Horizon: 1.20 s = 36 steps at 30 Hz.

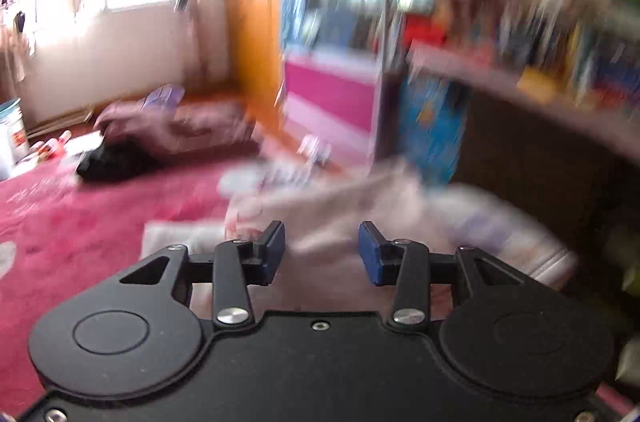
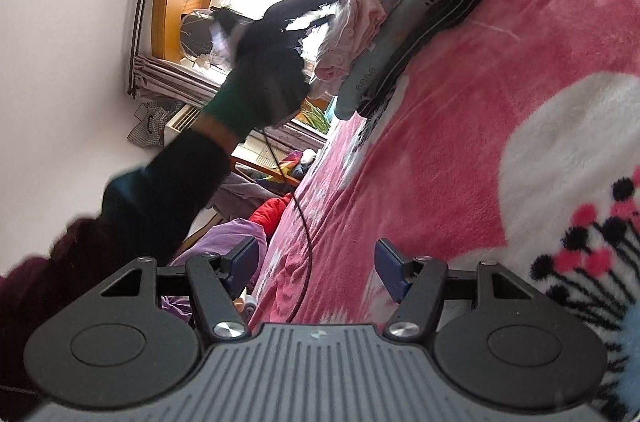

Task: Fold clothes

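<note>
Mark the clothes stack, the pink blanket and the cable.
Clothes stack (image 2: 404,34), right wrist view, on the green folded garment.
Pink blanket (image 2: 480,110), right wrist view, on a bare pink patch.
Cable (image 2: 308,254), right wrist view, on its lower curve.

The left gripper (image 1: 322,248) is matte black, with two round discs at its rear corners, silver screws on the linkage arms, and blue pads on its fingers (image 1: 276,246). The right gripper (image 2: 316,268) has the same black frame and blue pads, plus a grey ribbed centre plate. In the right wrist view, the person wears a black glove (image 2: 268,70) with a green cuff, a dark teal sleeve (image 2: 168,190), and maroon fabric nearer the shoulder. A thin black cable (image 2: 302,242) trails from the gloved hand.
</note>
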Each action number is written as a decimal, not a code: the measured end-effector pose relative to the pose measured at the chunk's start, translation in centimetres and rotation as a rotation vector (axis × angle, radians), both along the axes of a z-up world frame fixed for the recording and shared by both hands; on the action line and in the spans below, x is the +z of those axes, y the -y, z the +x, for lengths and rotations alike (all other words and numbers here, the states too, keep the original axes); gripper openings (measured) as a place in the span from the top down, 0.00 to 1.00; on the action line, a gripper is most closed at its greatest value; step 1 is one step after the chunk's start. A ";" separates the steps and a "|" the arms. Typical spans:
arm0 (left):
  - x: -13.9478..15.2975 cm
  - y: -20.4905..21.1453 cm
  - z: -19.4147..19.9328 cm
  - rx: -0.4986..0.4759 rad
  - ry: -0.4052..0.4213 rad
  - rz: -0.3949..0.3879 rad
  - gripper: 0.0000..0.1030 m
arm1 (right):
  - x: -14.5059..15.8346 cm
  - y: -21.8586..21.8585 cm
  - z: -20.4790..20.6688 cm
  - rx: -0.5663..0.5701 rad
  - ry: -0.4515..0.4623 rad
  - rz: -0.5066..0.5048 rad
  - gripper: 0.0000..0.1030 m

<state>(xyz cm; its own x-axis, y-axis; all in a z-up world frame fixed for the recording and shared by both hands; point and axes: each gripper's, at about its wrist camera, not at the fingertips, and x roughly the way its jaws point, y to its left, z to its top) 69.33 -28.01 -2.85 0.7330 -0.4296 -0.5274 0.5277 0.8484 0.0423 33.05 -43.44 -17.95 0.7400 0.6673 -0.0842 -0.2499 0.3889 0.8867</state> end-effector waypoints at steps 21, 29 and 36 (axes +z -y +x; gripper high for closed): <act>3.6 0.2 -8.6 -0.039 0.162 -0.041 0.49 | 1.7 -1.2 -0.2 0.049 0.006 -0.107 0.15; 1.8 -12.3 -21.3 0.069 -0.062 -0.180 0.34 | 4.1 -3.3 -1.1 0.056 0.031 -0.273 0.00; -0.4 -18.6 -36.3 0.197 -0.214 -0.148 0.12 | 5.6 -6.0 -4.0 0.016 0.022 -0.412 0.00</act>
